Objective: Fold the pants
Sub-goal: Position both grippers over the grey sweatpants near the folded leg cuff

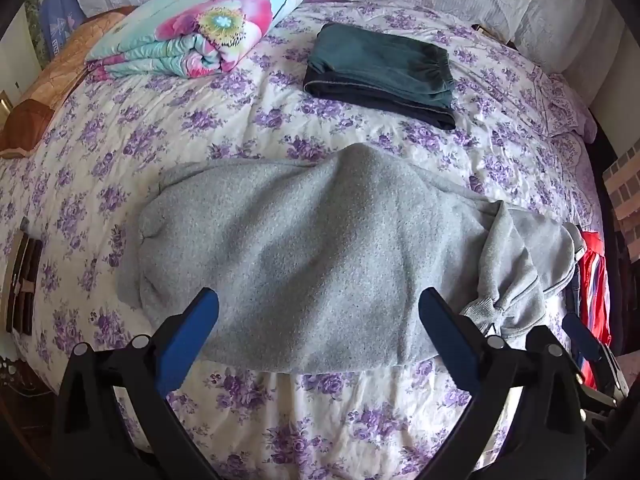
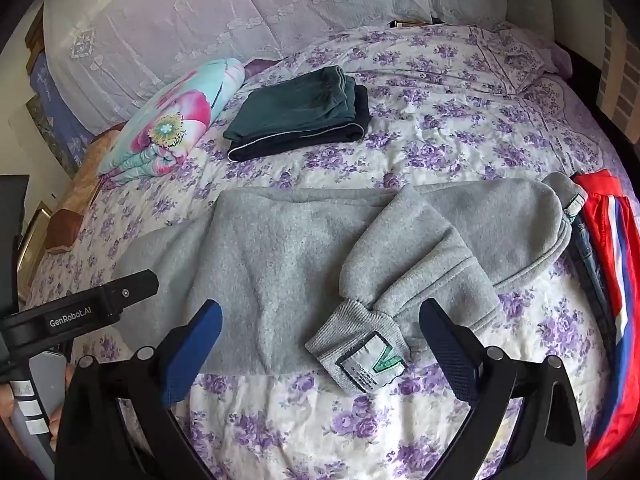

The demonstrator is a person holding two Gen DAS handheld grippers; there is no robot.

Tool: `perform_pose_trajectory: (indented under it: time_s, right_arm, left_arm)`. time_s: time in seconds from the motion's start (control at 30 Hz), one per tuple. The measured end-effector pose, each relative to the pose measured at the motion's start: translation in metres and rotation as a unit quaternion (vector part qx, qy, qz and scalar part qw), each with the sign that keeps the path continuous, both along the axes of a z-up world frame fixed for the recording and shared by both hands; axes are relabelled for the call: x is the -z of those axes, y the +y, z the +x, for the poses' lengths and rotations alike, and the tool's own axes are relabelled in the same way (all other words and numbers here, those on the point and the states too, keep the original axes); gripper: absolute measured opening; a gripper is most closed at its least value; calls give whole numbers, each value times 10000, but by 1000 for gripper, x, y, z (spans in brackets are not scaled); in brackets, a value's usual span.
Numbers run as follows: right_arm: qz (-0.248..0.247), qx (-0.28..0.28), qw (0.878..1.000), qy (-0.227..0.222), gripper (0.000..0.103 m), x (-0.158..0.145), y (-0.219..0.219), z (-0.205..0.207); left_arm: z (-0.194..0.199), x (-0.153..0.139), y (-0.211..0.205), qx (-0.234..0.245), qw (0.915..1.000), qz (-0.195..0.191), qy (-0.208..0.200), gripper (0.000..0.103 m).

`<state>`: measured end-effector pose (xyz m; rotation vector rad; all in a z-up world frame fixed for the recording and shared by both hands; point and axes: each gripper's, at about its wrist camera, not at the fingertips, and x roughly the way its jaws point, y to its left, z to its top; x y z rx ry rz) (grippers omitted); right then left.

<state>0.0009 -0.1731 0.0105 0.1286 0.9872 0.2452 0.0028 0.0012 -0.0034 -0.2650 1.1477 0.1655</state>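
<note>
Grey fleece pants [image 1: 304, 256] [image 2: 304, 252] lie bunched across the flowered bedspread [image 1: 168, 128] [image 2: 460, 128]. One leg is doubled over, and its ribbed cuff with a white and green label [image 2: 370, 362] points toward me. My left gripper [image 1: 319, 304] hovers open above the near edge of the pants, blue pads [image 1: 188, 340] wide apart with nothing between them. My right gripper [image 2: 320, 312] is open too, its fingers straddling the cuff from above without touching it. The left tool's black body [image 2: 80, 312] shows at the left of the right wrist view, held by a hand.
Folded dark green pants [image 1: 380, 68] [image 2: 300, 120] lie on a folded navy garment at the back. A floral folded quilt [image 1: 192, 28] [image 2: 172, 120] sits back left. Red, white and blue striped clothing [image 2: 612, 272] [image 1: 594, 280] lies over jeans at the right edge. White lace pillows [image 2: 240, 12] line the headboard.
</note>
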Motion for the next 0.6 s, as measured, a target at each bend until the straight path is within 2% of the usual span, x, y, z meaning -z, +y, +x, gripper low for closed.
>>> perform_pose_trajectory:
  time_s: [0.1, 0.27, 0.6]
  right_arm:
    - [83, 111, 9999, 15, 99, 3, -7, 0]
    - [325, 383, 9987, 14, 99, 8, -24, 2]
    - [560, 506, 9971, -8, 99, 19, -42, 2]
  left_arm:
    - [6, 4, 1, -82, 9999, -86, 108, 98]
    - [15, 2, -5, -21, 9999, 27, 127, 98]
    - [25, -2, -28, 182, 9997, 159, 75, 98]
